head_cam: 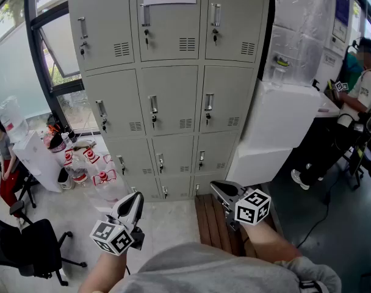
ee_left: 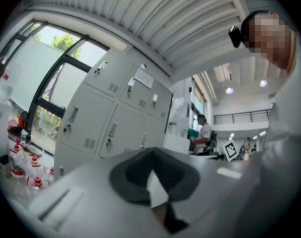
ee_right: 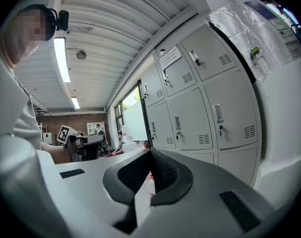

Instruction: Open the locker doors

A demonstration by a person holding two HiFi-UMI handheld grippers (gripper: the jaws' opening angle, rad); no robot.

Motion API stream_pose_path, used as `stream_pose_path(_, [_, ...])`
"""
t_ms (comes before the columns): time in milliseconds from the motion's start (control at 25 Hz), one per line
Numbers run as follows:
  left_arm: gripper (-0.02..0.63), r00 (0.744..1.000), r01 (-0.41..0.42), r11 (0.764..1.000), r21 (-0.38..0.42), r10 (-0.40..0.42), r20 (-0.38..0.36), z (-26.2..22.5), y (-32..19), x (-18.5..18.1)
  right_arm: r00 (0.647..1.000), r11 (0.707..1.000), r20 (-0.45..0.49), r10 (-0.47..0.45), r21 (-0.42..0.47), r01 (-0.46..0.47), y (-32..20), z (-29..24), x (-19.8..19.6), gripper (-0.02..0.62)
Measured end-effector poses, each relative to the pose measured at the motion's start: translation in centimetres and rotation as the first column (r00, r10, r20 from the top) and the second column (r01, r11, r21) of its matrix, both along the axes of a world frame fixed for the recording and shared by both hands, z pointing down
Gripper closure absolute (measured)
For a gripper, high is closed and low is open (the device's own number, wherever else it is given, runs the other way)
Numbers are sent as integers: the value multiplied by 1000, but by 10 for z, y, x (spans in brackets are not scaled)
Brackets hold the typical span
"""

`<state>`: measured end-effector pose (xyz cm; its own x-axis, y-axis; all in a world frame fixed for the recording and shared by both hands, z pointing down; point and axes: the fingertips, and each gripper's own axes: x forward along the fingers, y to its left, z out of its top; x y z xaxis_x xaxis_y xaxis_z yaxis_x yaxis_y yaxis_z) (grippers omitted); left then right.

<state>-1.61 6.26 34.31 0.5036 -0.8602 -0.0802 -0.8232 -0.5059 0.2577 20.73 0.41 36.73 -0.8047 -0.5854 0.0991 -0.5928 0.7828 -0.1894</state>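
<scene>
Standing well ahead of the clenched, empty left gripper (head_cam: 136,196) and right gripper (head_cam: 214,185), all locker doors (head_cam: 171,102) are seen shut; none opened.

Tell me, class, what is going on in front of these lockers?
A person faces a bank of pale grey metal lockers, holding the left gripper and right gripper low in front of it. Both grippers are shut and empty, clear of the doors. Every visible door is closed, with keys hanging in the locks; nothing is open yet.
</scene>
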Motion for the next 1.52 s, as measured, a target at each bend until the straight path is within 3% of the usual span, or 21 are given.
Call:
stream_pose_path(360, [601,1000,-8,1000,-1,8,6,-2,-3,20,1000,1000,1,-4,0,4,-2,1,18,592])
stream_pose_path(640, [601,1000,-9,1000,-15,9,16,-3,-11,45,998,1000,67,-5,-24,7,-9,-5,40,591])
stream_pose_path(1040, [601,1000,-3,998,-56,5,29,11,-26,80,993,995,83,-79,-48,83,-25,17,57,591])
stream_pose_path(1280, [601,999,44,998,-46,-43,15,10,-50,28,989,991,74,-131,-24,133,-53,12,4,591])
stream_pose_path(1520, [601,997,73,997,33,-72,-21,2,-112,-82,985,986,47,-168,33,166,-120,-3,-107,591])
